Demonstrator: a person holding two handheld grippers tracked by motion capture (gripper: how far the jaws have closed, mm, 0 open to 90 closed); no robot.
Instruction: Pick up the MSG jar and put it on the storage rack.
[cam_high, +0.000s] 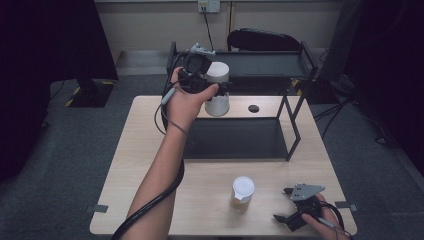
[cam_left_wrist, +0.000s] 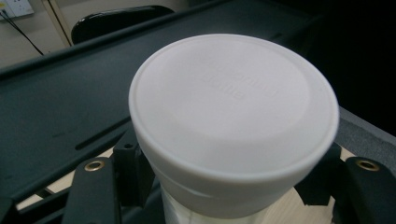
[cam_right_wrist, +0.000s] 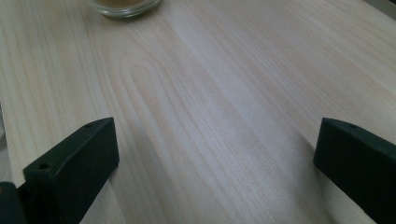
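Observation:
A white jar with a wide white lid (cam_high: 218, 72) hangs above the far side of the table, and my left gripper (cam_high: 212, 91) is shut on its body just under the lid. In the left gripper view the lid (cam_left_wrist: 233, 107) looms close, with the black jaws pressed against the jar from both sides. A second jar (cam_high: 243, 192) with a white lid and amber contents stands near the table's front. To its right my right gripper (cam_high: 292, 207) rests low over the wood, open. In the right gripper view its jaws stand wide apart over bare tabletop (cam_right_wrist: 215, 116), and that jar's glass base (cam_right_wrist: 123, 5) is at the top edge.
A black open-frame rack (cam_high: 290, 125) with a dark shelf stands across the middle of the table. A small dark round hole (cam_high: 253, 108) lies behind it. A black cart (cam_high: 270, 62) stands just beyond the table's far edge.

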